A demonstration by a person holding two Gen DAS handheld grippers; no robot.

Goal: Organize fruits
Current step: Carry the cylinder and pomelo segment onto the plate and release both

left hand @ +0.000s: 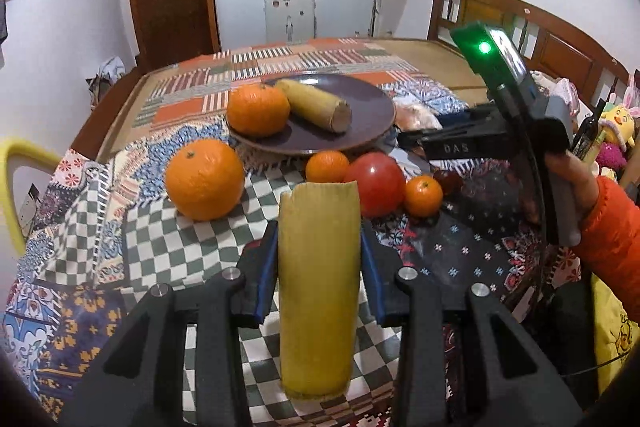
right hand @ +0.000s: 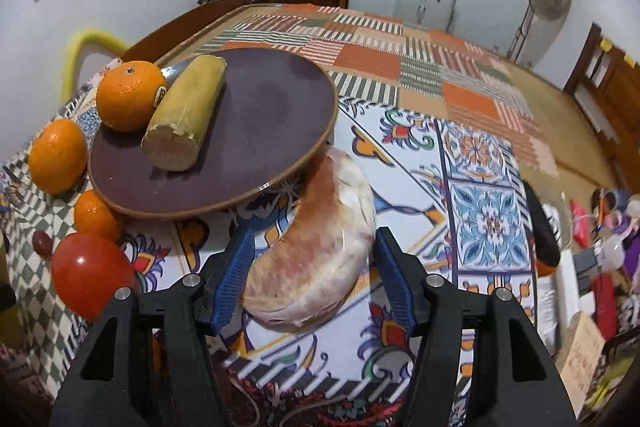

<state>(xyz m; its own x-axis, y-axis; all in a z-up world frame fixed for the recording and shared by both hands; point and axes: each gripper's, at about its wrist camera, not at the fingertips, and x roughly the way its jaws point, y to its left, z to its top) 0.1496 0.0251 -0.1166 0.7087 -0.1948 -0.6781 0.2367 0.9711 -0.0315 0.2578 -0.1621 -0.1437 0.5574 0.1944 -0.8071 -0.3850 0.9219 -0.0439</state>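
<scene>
Since the left gripper [left hand: 320, 259] has its jaws clamped on a yellow sugarcane piece [left hand: 318, 287] only at mid-length, it could tip or slide out on the way to the purple plate [right hand: 280, 115]. Right gripper [right hand: 312, 279] sits wide open around a pomelo wedge [right hand: 320, 259] touching the plate's rim, so closing might shove that plate. The orange [right hand: 128, 95] and second cane piece [right hand: 186, 111] on the plate could roll.
</scene>
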